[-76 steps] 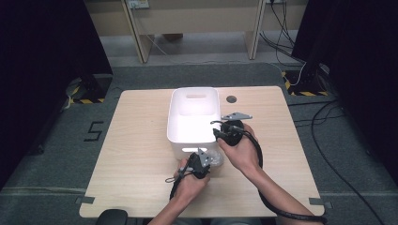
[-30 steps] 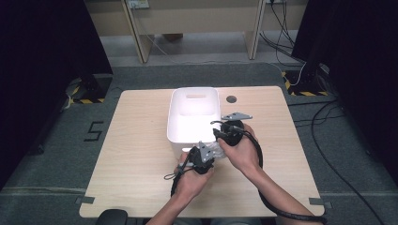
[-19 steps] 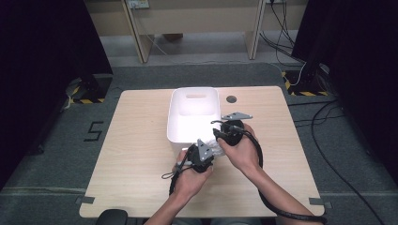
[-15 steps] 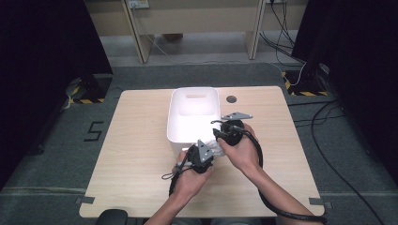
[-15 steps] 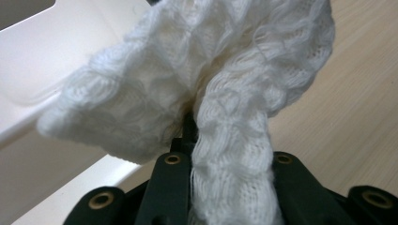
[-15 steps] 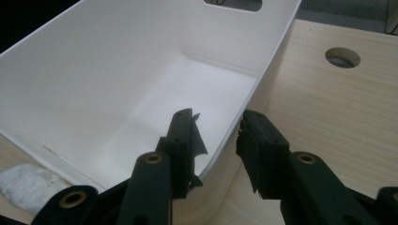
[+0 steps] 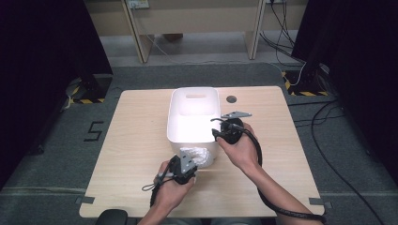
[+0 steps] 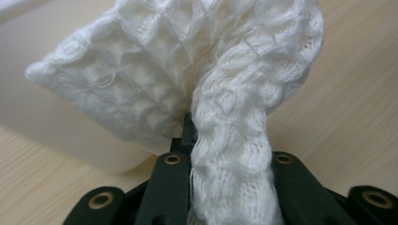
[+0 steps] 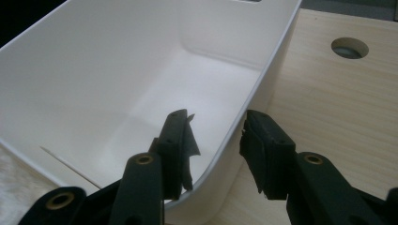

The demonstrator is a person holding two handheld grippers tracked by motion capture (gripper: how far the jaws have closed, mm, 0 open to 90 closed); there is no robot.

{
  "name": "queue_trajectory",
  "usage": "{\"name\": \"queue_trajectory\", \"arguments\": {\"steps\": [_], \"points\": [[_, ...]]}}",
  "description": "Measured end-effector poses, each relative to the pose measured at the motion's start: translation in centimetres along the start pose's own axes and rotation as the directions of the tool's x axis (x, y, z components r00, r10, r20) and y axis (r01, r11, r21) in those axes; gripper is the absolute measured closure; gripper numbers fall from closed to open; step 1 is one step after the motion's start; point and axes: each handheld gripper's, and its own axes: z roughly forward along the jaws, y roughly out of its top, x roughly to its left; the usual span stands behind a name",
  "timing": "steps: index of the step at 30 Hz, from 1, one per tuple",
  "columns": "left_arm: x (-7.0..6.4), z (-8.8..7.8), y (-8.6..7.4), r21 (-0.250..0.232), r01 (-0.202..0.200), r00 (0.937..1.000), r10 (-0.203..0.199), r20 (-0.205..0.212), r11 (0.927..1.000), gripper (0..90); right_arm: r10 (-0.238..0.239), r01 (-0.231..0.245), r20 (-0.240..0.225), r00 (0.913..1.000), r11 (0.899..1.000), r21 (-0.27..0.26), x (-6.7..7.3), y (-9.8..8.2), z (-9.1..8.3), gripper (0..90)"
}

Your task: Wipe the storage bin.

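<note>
Knitted white cloth (image 8: 225, 93) bunches clamped between my left gripper (image 7: 184, 165) pads, just outside the white bin's (image 7: 174, 123) near wall, while my right gripper (image 9: 213, 140), jaws just opening, straddles that bin's rim without pinching it.

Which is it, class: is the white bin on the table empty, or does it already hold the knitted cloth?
Empty. The white bin shows a bare floor, and the knitted cloth is outside it, clamped in the left gripper at its near end.
</note>
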Motion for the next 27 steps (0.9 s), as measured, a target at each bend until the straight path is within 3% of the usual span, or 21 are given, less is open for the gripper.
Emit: {"name": "queue_trajectory", "arguments": {"steps": [3,4,8,13,23,27], "points": [[0.8,-0.8,-0.7,-0.003,0.019,0.9996,-0.019,-0.021,0.9998,76.6,-0.003,0.003,0.003,1.0,1.0,0.005,-0.1,0.1,0.1,61.0],[1.8,-1.7,-1.4,-0.003,0.034,0.9985,-0.034,-0.044,0.9994,76.6,-0.008,0.008,0.005,1.0,1.0,0.012,-0.1,0.2,0.2,61.6],[3.4,-3.1,-2.8,0.002,0.067,0.9948,-0.067,-0.077,0.9977,76.6,-0.015,0.015,0.014,0.9998,1.0,0.02,-0.2,0.3,0.5,63.4],[5.8,-4.5,-4.6,0.011,0.119,0.984,-0.117,-0.135,0.9928,76.6,-0.035,0.033,0.031,0.9989,0.998,0.044,-0.5,0.3,0.8,67.8],[8.6,-4.9,-5.0,0.007,0.168,0.9669,-0.163,-0.196,0.9858,76.6,-0.137,0.131,0.052,0.9892,0.985,0.112,-1.9,0.7,0.7,86.8],[9.4,-4.5,-4.5,0.009,0.167,0.9648,-0.162,-0.207,0.9858,76.6,-0.134,0.13,0.015,0.9908,0.981,0.146,-3.2,1.1,0.4,86.7]]}}
